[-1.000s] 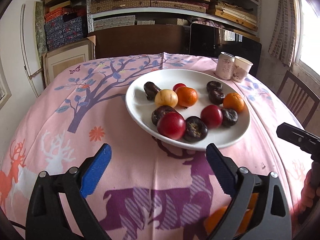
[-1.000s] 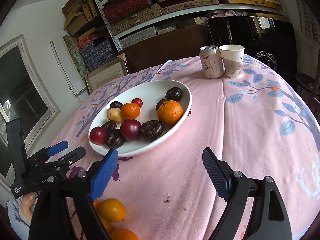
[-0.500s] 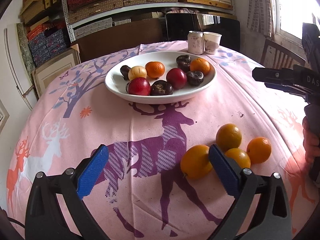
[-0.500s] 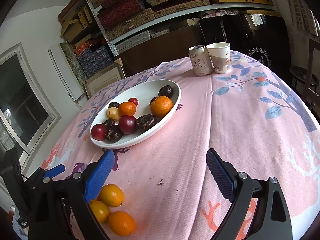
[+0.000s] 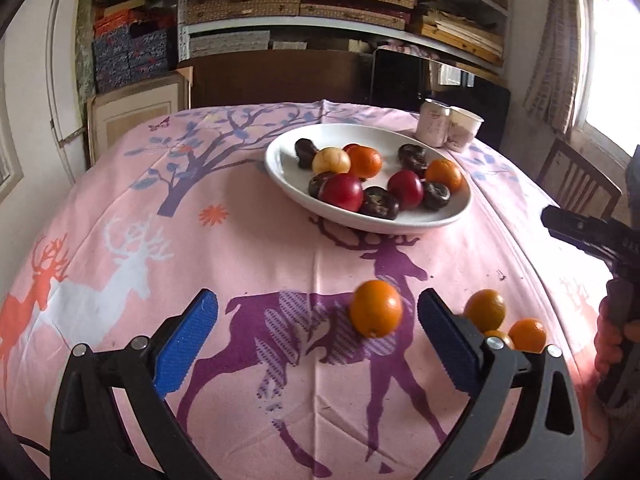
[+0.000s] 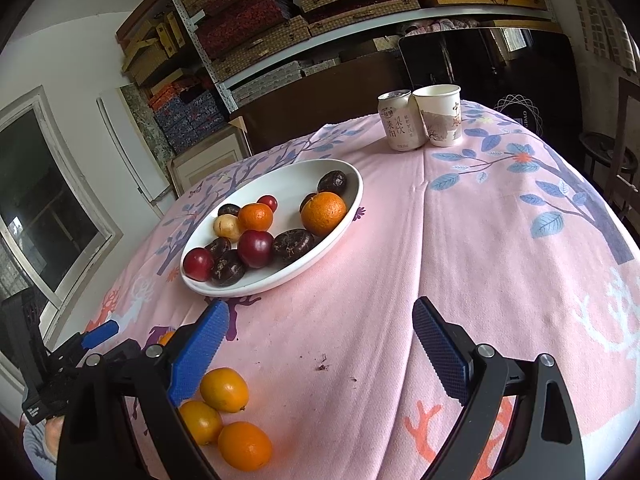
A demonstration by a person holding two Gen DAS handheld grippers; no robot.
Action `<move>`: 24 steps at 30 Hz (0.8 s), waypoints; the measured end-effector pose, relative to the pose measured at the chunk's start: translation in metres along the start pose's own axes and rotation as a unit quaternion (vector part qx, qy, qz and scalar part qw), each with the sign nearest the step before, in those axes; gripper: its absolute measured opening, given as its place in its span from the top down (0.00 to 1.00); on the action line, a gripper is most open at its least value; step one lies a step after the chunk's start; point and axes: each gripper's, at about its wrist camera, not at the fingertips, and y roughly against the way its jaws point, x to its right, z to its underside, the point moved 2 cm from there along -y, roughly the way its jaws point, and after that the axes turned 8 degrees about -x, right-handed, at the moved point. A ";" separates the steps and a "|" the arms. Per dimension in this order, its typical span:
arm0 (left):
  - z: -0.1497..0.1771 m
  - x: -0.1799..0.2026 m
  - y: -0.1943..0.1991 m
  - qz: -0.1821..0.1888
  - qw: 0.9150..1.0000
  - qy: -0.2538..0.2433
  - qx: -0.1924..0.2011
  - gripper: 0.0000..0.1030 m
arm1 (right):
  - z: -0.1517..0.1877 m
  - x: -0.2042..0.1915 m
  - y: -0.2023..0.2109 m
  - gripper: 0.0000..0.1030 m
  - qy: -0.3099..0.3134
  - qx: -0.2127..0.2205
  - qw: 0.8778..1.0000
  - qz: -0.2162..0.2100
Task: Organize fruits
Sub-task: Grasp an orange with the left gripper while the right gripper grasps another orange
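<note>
1. Nearest, the left gripper [image 5: 318, 338] is hanging low over the pink tablecloth [image 5: 256, 248] with its blue pads spread wide and nothing between them; one orange [image 5: 375, 308] is lying on the cloth just inside its right-hand pad, not touched by either.
2. The right gripper [image 6: 320, 344] is also standing wide open and gripping nothing, with only bare cloth and a few dark crumbs [image 6: 322, 367] lying between its jaws.
3. Three more oranges [image 6: 224, 390] are sitting bunched together, touching, by the right gripper's left pad; the left wrist view is cutting this bunch off behind its own right finger, so only parts are showing there.
4. There is plenty of open cloth between the loose oranges and the white plate [image 5: 280, 160], and a wide bare stretch to the right in the right wrist view, running to the table's curved edge.
5. The plate is holding two oranges, red plums [image 5: 341, 192], a pale yellow fruit [image 5: 330, 161] and several dark, wrinkled fruits [image 6: 293, 244], possibly passion fruit, though that is hard to judge.
6. Only the left wrist view is showing the person's hand [image 5: 608, 348] on the right gripper's handle; only the right wrist view is showing print on the can [image 6: 398, 120] and paper cup [image 6: 438, 114], standing touching near the far edge.
7. Beyond, shelves of boxes [image 6: 248, 20] are filling the wall.
</note>
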 end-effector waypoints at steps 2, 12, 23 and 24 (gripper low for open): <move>0.003 0.013 -0.009 -0.019 0.999 -0.032 -0.020 0.05 | 0.001 0.000 0.000 0.09 0.000 -0.002 1.000 0.000; -0.008 0.013 -0.045 0.002 0.997 -0.035 -0.074 0.45 | 0.003 -0.002 -0.003 0.09 0.007 -0.007 1.000 0.004; -0.012 0.023 -0.059 0.026 0.994 -0.045 -0.093 0.58 | 0.020 -0.037 -0.023 0.23 0.069 -0.086 0.992 -0.058; -0.012 0.023 -0.059 0.027 0.994 -0.046 -0.093 0.60 | 0.023 -0.042 -0.027 0.36 0.072 -0.100 0.990 -0.072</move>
